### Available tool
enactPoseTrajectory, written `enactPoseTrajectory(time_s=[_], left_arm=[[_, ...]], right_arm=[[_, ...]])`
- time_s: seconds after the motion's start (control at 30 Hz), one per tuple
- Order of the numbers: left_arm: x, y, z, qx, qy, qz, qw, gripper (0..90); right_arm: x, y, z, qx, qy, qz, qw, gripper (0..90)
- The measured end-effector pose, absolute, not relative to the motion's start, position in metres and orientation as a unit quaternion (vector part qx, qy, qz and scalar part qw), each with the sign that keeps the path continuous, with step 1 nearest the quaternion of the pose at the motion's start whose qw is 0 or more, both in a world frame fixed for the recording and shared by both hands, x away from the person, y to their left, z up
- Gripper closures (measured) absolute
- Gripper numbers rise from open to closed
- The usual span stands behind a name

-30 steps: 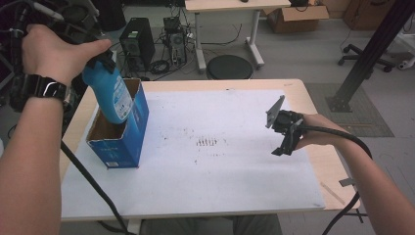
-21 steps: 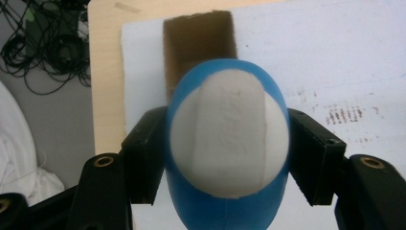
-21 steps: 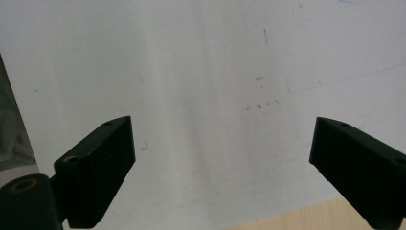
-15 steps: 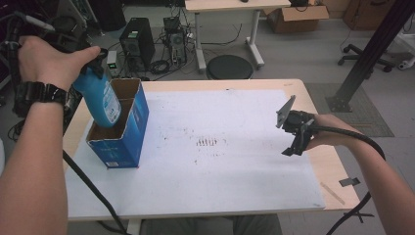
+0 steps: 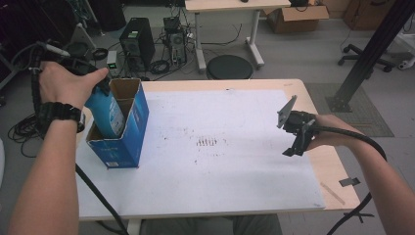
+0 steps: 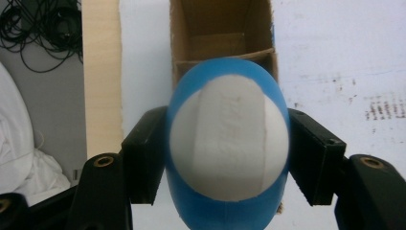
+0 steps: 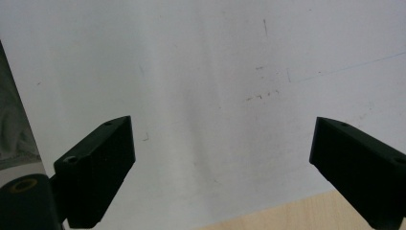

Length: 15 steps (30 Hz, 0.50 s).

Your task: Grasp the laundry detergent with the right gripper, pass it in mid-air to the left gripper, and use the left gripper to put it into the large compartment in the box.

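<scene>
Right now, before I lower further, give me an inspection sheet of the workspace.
Surface: white sheet over a wooden table, scuffed with dark marks.
Job's things: blue bottle, partly inside the open blue carton, near compartment.
Clutter: nothing seen on the sheet.
Grippers: left gripper clamped on the bottle; right gripper open, holding nothing, above the sheet's right edge.
Cables: a black cable trails from the right gripper.
Surroundings: computer tower, round stool, cardboard box.

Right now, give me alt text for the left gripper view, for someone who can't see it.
A blue bottle with a white, rounded end facing the camera is clamped between the left gripper's two black jaws. Just beyond it stands an open cardboard box with an inner divider, on a white table mat.
</scene>
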State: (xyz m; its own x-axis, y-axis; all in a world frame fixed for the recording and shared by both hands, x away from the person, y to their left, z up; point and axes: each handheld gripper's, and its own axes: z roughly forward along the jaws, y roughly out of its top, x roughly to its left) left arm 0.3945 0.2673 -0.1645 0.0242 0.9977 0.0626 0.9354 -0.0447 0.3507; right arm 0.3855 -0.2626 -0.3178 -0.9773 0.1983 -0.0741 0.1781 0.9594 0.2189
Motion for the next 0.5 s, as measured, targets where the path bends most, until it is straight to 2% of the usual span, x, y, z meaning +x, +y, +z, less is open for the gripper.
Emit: enactPoseTrajectory(time_s=[0.5], left_arm=[[0.401, 0.268, -0.220, 0.719, 0.680, 0.116, 0.076, 38.1]], right_arm=[[0.386, -0.261, -0.318, 0.097, 0.988, 0.107, 0.047, 8.4]])
